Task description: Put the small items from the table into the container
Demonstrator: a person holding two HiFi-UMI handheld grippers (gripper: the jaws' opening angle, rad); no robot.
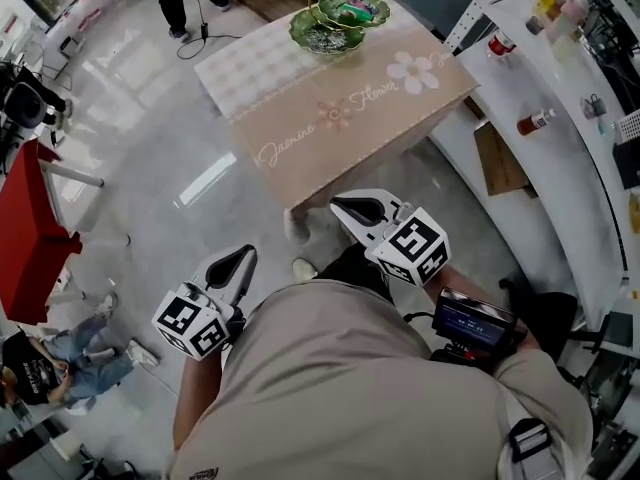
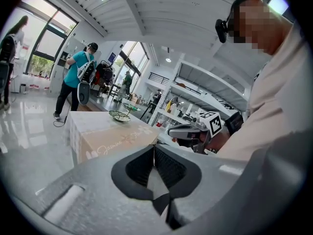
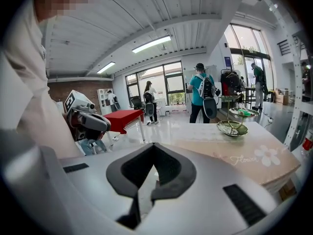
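A table [image 1: 330, 118] under a beige flowered cloth stands ahead of me on the glossy floor. At its far end is a green tiered dish stand [image 1: 340, 18], with something green and white in its upper dish; the cloth itself shows no loose small items. The stand also shows in the left gripper view [image 2: 120, 115] and the right gripper view [image 3: 234, 126]. My left gripper [image 1: 245, 253] [image 2: 154, 147] is held low by my body, shut and empty. My right gripper [image 1: 345, 204] [image 3: 154, 146] is nearer the table's front edge, short of it, also shut with nothing in it.
A red table [image 1: 30, 228] stands at the left, with a person [image 1: 60, 353] low on the floor near it. A white curved counter [image 1: 540, 168] with bottles runs along the right. A person in a teal shirt [image 3: 200, 99] stands beyond the table.
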